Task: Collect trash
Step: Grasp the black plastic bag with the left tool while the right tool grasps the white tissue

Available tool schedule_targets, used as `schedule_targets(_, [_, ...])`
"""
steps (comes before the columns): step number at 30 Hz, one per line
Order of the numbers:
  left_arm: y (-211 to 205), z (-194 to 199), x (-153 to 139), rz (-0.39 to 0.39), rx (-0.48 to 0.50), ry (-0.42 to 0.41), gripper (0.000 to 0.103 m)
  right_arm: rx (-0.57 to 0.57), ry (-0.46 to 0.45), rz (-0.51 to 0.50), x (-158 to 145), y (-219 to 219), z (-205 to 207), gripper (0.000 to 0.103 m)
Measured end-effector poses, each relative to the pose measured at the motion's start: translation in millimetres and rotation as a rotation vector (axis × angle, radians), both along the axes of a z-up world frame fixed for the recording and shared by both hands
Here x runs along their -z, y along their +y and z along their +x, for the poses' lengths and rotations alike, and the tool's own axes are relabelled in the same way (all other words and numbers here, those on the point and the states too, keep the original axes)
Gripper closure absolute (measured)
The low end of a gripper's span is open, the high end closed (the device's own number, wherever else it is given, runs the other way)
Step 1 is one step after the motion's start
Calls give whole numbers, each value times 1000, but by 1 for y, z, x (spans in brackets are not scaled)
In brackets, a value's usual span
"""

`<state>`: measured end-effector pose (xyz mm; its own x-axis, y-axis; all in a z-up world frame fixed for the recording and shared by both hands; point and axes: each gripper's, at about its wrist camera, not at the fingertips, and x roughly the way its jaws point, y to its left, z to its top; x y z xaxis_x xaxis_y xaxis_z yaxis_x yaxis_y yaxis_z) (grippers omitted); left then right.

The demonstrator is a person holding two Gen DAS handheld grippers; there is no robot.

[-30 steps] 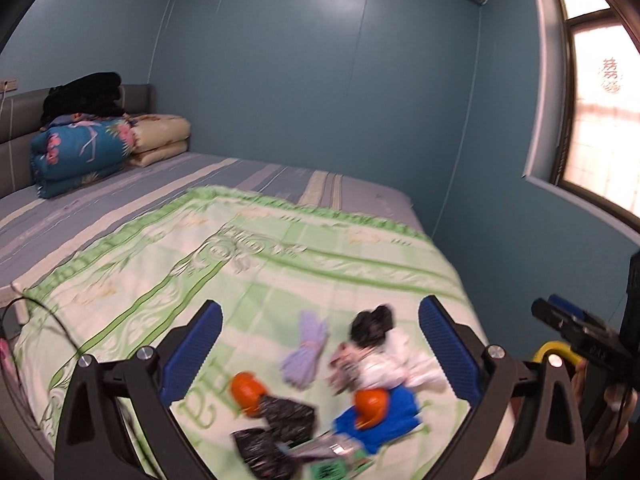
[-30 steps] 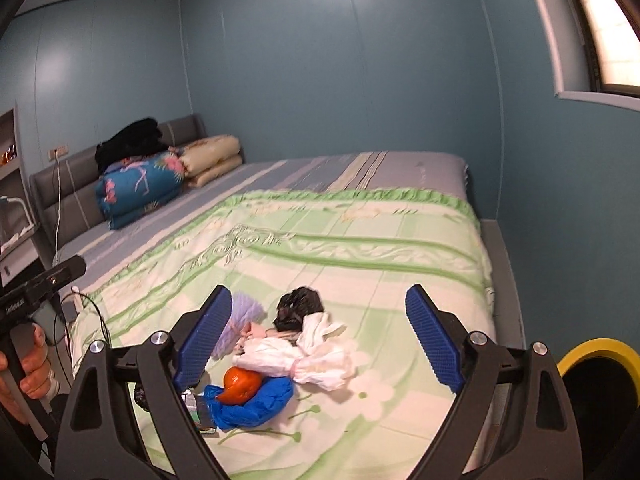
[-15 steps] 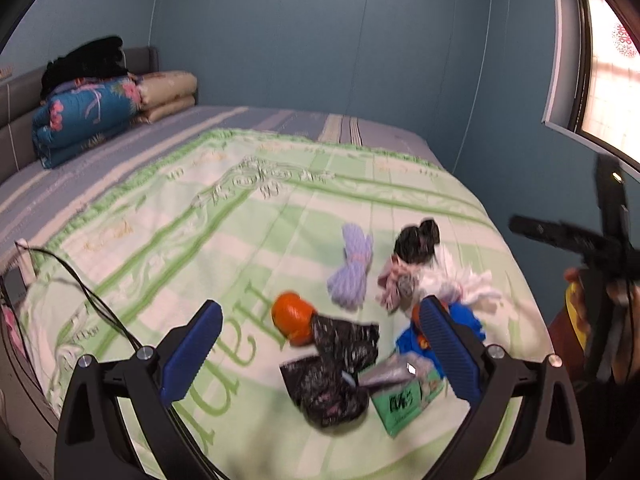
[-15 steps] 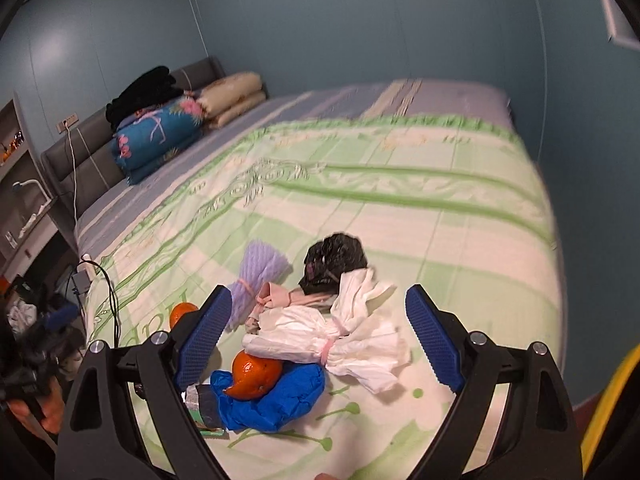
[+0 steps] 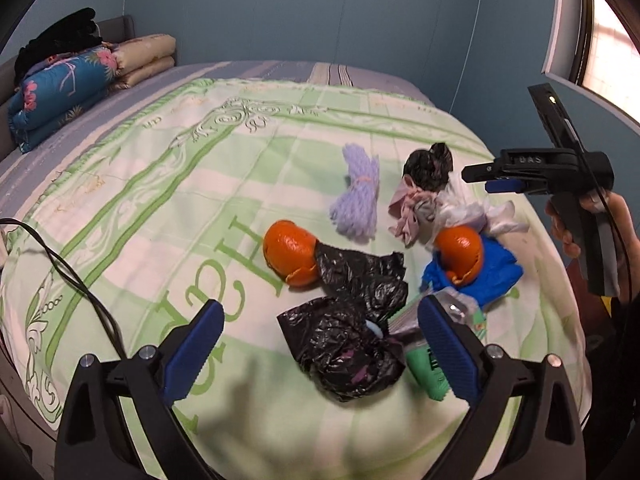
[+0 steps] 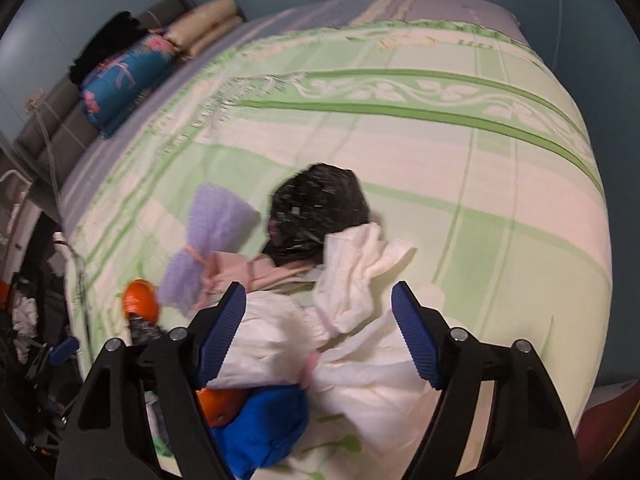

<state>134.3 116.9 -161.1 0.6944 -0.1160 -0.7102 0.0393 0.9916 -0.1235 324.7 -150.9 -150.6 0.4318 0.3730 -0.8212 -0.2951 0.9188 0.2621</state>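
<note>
Trash lies heaped near the foot of the bed [image 5: 120, 184]: white tissue wad [image 6: 360, 344], black bag [image 5: 352, 344], orange peel [image 5: 290, 252], blue bag [image 6: 264, 432], purple yarn [image 5: 358, 196]. Bunched together, it probably lets each hand take a piece. The right tongs [image 6: 320, 336] tilt steeply down, jaws closing astride the tissue wad, pads not yet pressing. The left tongs [image 5: 320, 352] slope downward, spread wide and empty, framing the black bag.

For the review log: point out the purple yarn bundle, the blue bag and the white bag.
purple yarn bundle [image 5: 357, 196]: left wrist view, middle of skein.
blue bag [image 5: 494, 268]: left wrist view, bare right side.
white bag [image 6: 352, 276]: right wrist view, upper folds.
</note>
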Motion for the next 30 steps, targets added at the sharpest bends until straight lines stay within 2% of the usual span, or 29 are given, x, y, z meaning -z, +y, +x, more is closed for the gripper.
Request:
schedule_targets(4, [-4, 8, 10, 1, 26, 45, 17, 12, 30, -33, 11, 4, 11, 36])
schedule_targets(11, [-6, 22, 25, 13, 46, 133, 28, 24, 91, -70, 29, 10, 27, 50])
schedule_targets(13, [-4, 25, 26, 4, 45, 151, 37, 26, 95, -84, 32, 12, 29, 55])
schedule_targets(15, [0, 28, 28, -29, 43, 168, 42, 26, 97, -85, 33, 13, 31, 63])
schedule_targets(17, [4, 29, 29, -74, 50, 181, 48, 23, 103, -75, 33, 14, 33, 65])
schedule_targets(20, [8, 30, 30, -122, 61, 187, 59, 26, 107, -71, 34, 13, 34, 76])
schedule_targets(25, [14, 28, 28, -170, 56, 180, 83, 24, 90, -62, 31, 15, 32, 87])
schedule_targets(30, [14, 23, 22, -171, 52, 168, 87, 9, 30, -74, 19, 18, 25, 90])
